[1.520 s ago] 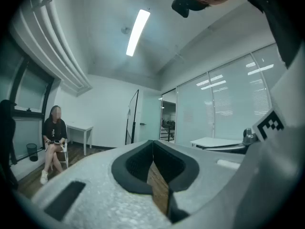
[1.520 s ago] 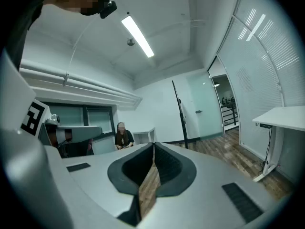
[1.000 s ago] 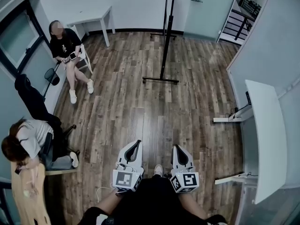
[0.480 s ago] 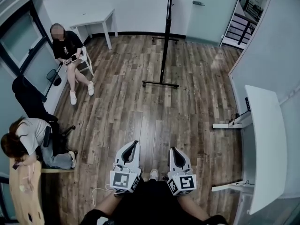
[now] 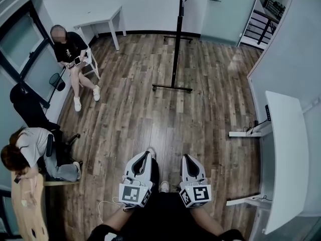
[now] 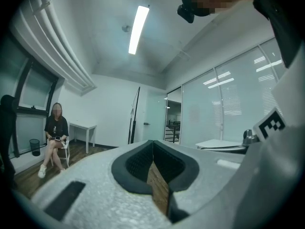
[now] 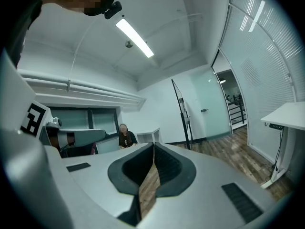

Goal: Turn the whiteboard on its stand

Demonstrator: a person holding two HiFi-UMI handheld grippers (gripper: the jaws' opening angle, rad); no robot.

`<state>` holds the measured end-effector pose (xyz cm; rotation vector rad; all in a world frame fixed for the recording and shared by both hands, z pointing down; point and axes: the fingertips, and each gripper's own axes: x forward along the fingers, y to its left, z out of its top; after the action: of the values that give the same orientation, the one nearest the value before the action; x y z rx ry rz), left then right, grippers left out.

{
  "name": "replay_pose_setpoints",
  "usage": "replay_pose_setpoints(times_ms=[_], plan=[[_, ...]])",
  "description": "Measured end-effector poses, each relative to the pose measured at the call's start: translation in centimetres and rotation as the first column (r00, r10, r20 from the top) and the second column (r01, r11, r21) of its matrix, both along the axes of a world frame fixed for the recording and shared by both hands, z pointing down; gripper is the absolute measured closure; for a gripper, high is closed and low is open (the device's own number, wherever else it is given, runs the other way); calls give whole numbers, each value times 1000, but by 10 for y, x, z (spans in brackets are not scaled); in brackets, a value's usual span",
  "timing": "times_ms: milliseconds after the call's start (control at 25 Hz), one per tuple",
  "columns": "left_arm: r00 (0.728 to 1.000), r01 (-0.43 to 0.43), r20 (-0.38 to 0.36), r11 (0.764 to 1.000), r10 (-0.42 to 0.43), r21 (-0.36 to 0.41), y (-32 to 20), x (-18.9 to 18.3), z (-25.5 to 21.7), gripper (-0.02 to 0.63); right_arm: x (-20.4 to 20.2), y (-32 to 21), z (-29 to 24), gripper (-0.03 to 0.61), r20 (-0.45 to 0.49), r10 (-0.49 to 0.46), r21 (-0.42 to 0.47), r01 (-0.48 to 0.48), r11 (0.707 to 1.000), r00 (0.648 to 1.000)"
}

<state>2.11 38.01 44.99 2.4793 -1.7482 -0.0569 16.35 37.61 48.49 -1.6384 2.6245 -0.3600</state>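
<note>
Whiteboard: the whiteboard (image 5: 179, 19) stands at the far end of the room, well apart from both grippers. It is seen edge-on as a thin dark upright line, so its face cannot be made out.
Cut off: the top of the whiteboard runs out of the head view. The left gripper view (image 6: 134, 113) and the right gripper view (image 7: 182, 111) also show only a slim dark pole.
Stand: one black foot bar (image 5: 172, 87) lies on the wooden floor (image 5: 130, 109). A second bar behind it is partly hidden by the pole.
Left gripper: the left gripper (image 5: 147, 154) is clenched with its pads together at the tips. Nothing is between them, and only floor shows through the wedge behind.
Right gripper: the right gripper (image 5: 186, 157) is clenched and empty, just beside the left one.
Container: a dark bin (image 5: 56, 80) sits by the left wall; whether it holds anything cannot be made out.
People: a seated person (image 5: 70, 49) is beside a small white surface (image 5: 103, 18). Another person (image 5: 30, 147) bends over at the left edge, partly cut off.
Right side: a long white surface (image 5: 286, 154) runs along the glass wall.
</note>
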Motion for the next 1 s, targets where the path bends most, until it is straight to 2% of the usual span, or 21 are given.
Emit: replay_pose_setpoints(times_ms=[280,560,1000], plan=[[1000,-24,-17,1000,24,-11,-74,-5,6,597,-6,-67,1,563,-27,24,-15,-24,1000,999],[998,-53,-32,998,53,-16,-157,-20,6,597,-28,-147,1,563,-40,18,-12,-19,1000,999],[992,-121,-49,993,120,-17,-282,-56,-15,597,-69,-269,-25,563,-50,85,-4,-85,996,995]])
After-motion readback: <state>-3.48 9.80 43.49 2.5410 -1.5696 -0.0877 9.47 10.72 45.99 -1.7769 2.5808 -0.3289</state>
